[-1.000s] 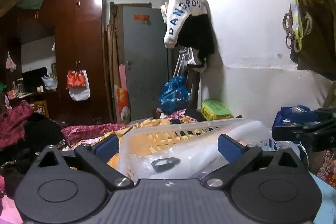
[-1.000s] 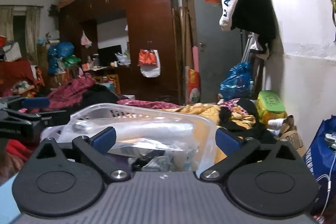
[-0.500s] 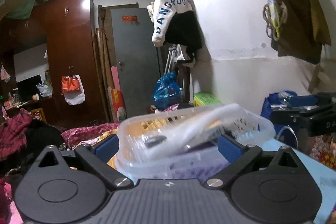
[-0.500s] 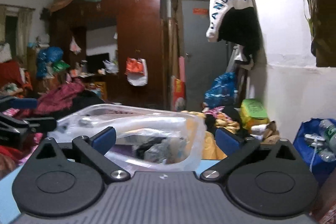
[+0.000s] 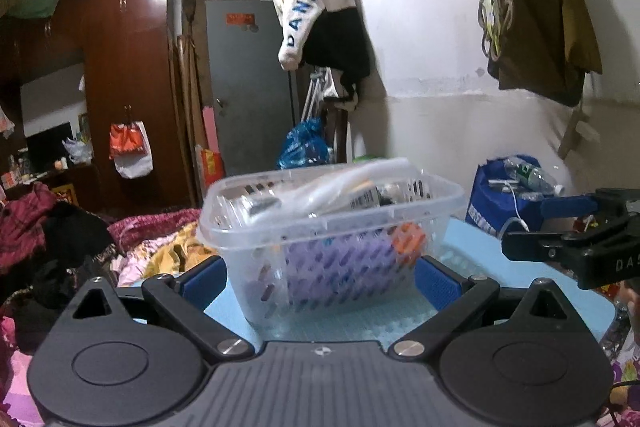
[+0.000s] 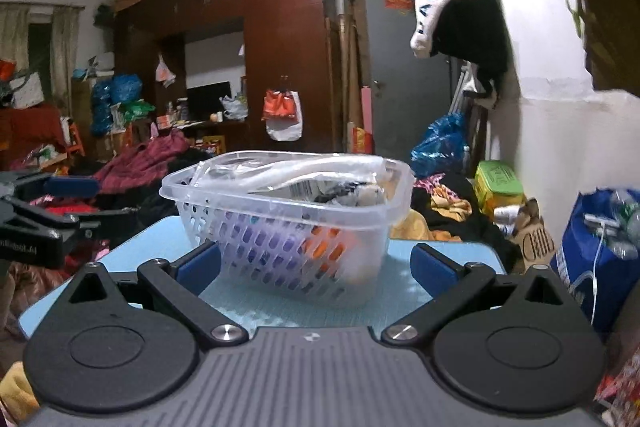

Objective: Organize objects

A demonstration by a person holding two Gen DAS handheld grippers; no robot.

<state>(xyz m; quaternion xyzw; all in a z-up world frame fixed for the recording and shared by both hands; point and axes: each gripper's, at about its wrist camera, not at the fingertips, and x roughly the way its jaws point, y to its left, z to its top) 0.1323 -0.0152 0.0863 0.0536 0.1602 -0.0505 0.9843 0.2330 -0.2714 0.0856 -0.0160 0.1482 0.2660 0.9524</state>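
Note:
A clear perforated plastic basket (image 5: 332,235) stands on a light blue table (image 5: 340,323). It holds a purple item, an orange item and clear plastic bags. My left gripper (image 5: 320,279) is open and empty, its blue pads wide apart just in front of the basket. The basket also shows in the right wrist view (image 6: 288,223), on the table (image 6: 440,255). My right gripper (image 6: 316,267) is open and empty in front of it. Each gripper shows at the edge of the other's view: the right one (image 5: 576,239), the left one (image 6: 36,215).
A blue bag with bottles (image 6: 596,243) stands right of the table by the white wall. Heaps of clothes (image 6: 140,167) lie on a bed behind the table. A brown wardrobe (image 6: 280,59) and grey door (image 5: 248,79) stand at the back.
Both grippers have drawn back and risen from the basket. The basket now sits lower in both views, with the blue table top showing beneath it.

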